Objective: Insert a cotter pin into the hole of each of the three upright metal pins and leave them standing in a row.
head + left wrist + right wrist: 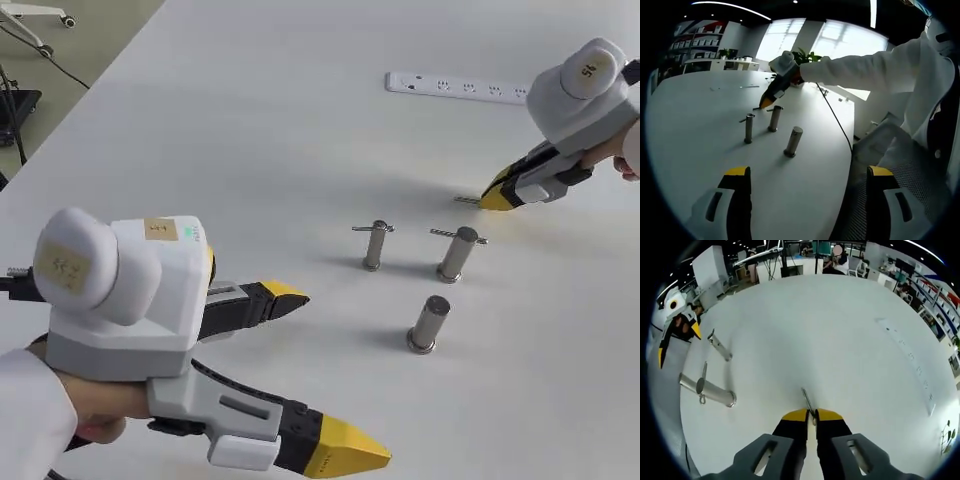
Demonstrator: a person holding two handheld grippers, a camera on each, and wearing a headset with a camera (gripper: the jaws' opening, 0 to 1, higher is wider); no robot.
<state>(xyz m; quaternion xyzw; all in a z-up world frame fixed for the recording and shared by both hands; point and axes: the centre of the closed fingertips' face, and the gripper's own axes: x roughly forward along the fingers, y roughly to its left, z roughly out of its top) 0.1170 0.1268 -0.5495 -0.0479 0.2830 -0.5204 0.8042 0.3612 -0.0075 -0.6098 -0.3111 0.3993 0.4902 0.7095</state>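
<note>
The jaws of the left gripper (320,372) are spread wide and hold nothing. They are black with yellow wedge tips and hang above the near left part of the smooth white table (250,130). The gripper's white plastic body carries two tan stickers, and I cannot read their writing.

To the right stand three smooth grey metal cylinders, each with a small round foot. The first metal pin (375,245) has a thin wire piece, the first cotter pin (373,228), through its top. Just right of it, the second metal pin (458,253) carries the second cotter pin (458,236) in the same way. The third metal pin (430,323) stands nearer, between those two, and its top is bare.

At the far right, the jaws of the right gripper (497,200) are pressed together on a loose cotter pin (465,200), low at the table. A round tan sticker on this gripper shows two digits that are not clear. Farther back, a flat white power strip (455,87) lies on the table.
</note>
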